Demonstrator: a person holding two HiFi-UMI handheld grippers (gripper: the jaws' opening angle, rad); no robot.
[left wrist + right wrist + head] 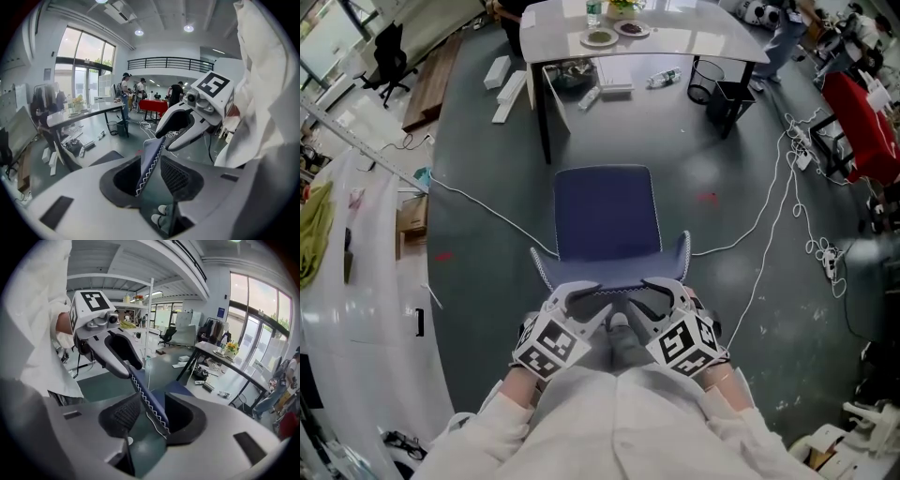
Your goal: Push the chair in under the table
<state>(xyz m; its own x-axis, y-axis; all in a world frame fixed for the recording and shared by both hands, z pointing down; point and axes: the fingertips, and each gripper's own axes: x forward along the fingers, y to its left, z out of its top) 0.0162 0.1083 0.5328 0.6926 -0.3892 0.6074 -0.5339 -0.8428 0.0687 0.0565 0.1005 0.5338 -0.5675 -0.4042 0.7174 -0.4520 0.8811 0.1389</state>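
Note:
The blue chair [607,214] stands on the grey floor, its seat facing the white table [694,42] farther ahead. In the head view both grippers sit at the top edge of its backrest [609,278], my left gripper [583,300] beside my right gripper [659,298]. In the left gripper view the stitched backrest edge [151,157] runs between the open jaws of the left gripper [157,180], with a gap on one side. In the right gripper view the same edge [149,404] lies inside the open right gripper [152,420], close to one jaw.
A black wire bin [710,80] and loose boxes [581,80] sit under the table. White cables [769,206] trail over the floor at right, near a red-covered stand [862,122]. A white counter [356,281] runs along the left. People stand far off [125,89].

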